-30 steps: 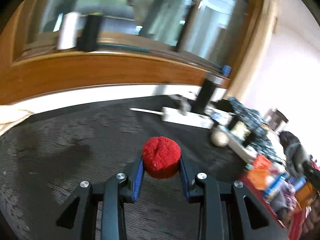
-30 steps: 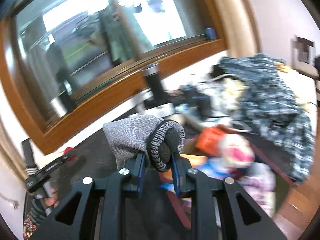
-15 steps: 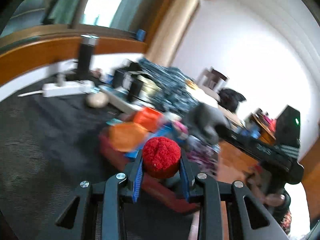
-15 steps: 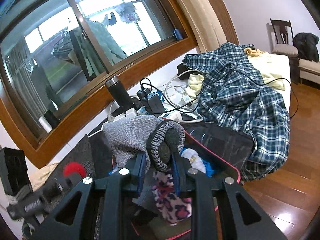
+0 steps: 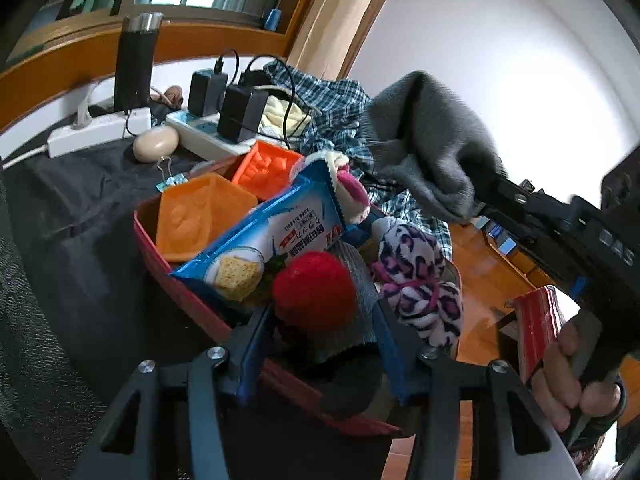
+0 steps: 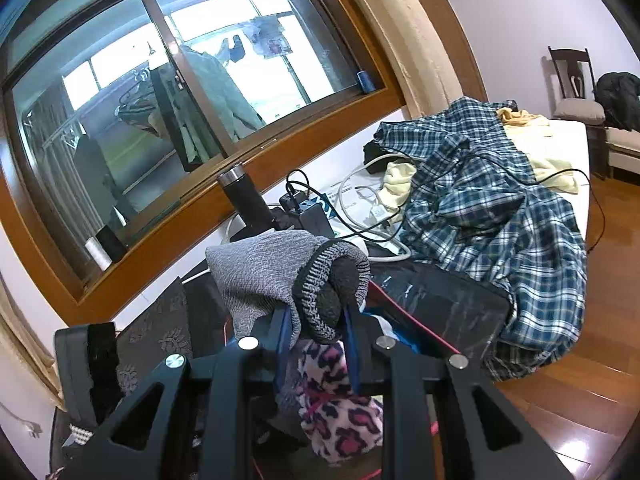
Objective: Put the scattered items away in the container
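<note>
Over the red container (image 5: pixel 176 276), my left gripper (image 5: pixel 320 344) is spread wide, and the red pom-pom (image 5: pixel 315 289) sits between its fingers (touching the left one, I think, but not squeezed). The container already holds two orange molds (image 5: pixel 200 216), a blue cracker packet (image 5: pixel 272 232) and a leopard-print fuzzy sock (image 5: pixel 416 276). My right gripper (image 6: pixel 316 320) pinches a gray knit sock (image 6: pixel 280 276) tight, up above the container, with that leopard sock (image 6: pixel 340 404) right under it.
</note>
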Motion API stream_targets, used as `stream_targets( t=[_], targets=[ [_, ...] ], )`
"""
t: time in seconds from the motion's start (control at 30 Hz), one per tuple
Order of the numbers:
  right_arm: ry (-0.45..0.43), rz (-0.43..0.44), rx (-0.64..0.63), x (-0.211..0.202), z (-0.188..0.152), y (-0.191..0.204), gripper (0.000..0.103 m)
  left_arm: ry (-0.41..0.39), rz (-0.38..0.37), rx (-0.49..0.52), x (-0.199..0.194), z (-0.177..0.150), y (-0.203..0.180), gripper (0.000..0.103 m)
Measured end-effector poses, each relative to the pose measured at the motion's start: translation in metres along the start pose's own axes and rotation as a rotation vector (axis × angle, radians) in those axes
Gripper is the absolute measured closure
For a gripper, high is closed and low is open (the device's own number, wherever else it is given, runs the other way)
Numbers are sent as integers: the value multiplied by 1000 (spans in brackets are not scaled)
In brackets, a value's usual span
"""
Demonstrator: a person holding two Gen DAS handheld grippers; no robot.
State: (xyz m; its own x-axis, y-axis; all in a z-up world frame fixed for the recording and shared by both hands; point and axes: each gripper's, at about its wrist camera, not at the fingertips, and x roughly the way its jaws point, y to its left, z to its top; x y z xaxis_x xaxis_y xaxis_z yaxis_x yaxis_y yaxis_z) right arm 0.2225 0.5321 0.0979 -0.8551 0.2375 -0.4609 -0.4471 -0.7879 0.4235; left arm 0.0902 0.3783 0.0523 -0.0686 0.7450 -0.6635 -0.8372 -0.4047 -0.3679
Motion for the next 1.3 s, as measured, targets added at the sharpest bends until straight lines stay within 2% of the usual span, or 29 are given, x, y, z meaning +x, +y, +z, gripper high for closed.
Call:
stream_targets(
  t=[0.1,0.17,0.37,0.6,0.77,0.87,0.93,1.0,1.07,1.1,1.13,1.3],
  targets=[
    [5,4,-3,9,6,2,78,-38,3,11,-13,1,0,50],
    [14,2,-17,17,10,7,78,-66,7,12,-22,3,2,33],
    [75,-45,-133,56,14,36,78,-125,45,11,-47,-1,11,32],
    [171,-219,-358,98,6,61,78,-133,60,-28,-59,-9,29,32],
    [320,-290,-565,132,-10,73,78,-146,49,-48,-61,-9,38,32],
    [322,-316,-603,134,-13,76,78,-152,44,-51,-64,-10,40,32],
    [333,-297,-580,132,-9,73,74,-157,44,-57,-66,-9,41,32],
    [312,-253,-524,119,-1,68,64,-161,48,-60,-68,-8,41,32],
    [267,-229,-490,101,5,70,37,-160,52,-57,-68,-7,42,32],
    [242,-220,-473,91,7,69,32,-159,57,-56,-68,-8,41,32],
    [222,-213,-455,81,7,66,28,-158,60,-54,-68,-8,40,32],
    [127,-177,-364,32,8,50,26,-154,82,-31,-70,-11,34,32]
  ],
)
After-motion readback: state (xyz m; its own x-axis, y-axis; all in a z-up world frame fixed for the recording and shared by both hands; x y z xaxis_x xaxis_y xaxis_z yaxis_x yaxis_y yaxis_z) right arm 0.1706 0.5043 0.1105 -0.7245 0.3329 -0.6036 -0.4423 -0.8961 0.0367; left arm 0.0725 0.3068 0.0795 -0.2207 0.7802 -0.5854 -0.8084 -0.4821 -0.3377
